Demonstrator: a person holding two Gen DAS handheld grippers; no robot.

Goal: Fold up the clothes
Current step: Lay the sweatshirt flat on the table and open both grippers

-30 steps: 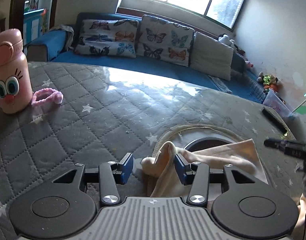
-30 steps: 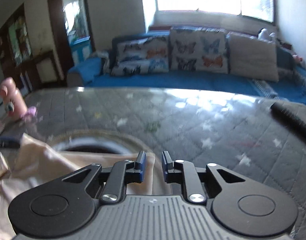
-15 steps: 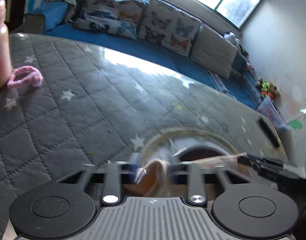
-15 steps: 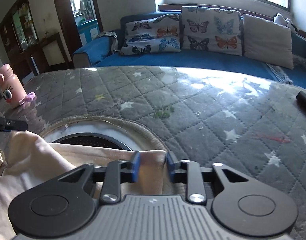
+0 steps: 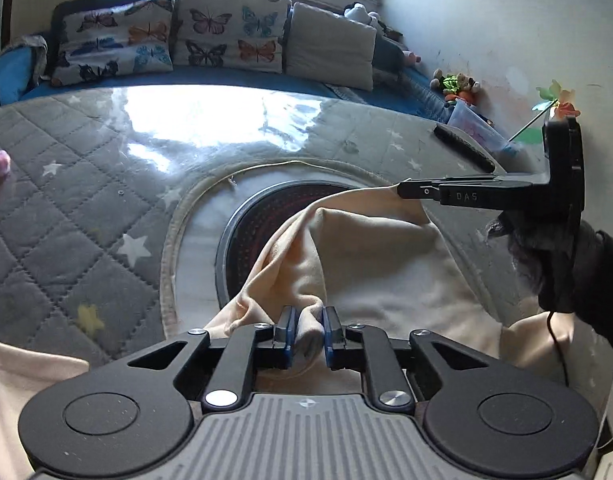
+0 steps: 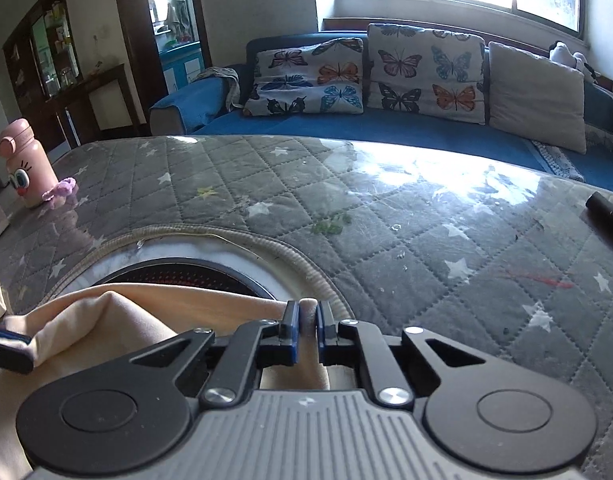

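Observation:
A cream cloth (image 5: pixel 370 248) lies bunched over the round dark inset (image 5: pixel 254 220) of the table. My left gripper (image 5: pixel 306 322) has a fold of this cloth pinched between its blue pads, and its jaws are opening slightly. At the right of the left wrist view my right gripper (image 5: pixel 402 191) holds the cloth's far corner raised. In the right wrist view my right gripper (image 6: pixel 306 316) is shut on the edge of the cloth (image 6: pixel 146 312). My left gripper (image 6: pixel 6 346) shows at the left edge, clamped on the cloth's other end.
A grey quilted star cover (image 5: pixel 86 184) spreads over the table. A pink bottle (image 6: pixel 24 164) and a pink hair tie (image 6: pixel 62 190) stand far left; a black remote (image 6: pixel 606 216) lies far right. A person's dark sleeve (image 5: pixel 586 272) is at the right. A blue sofa (image 6: pixel 386 128) runs behind.
My left gripper went from open around the cloth's fold to pinched on it and swung right. My right gripper narrowed onto the cloth's edge, and the cloth now hangs raised between them.

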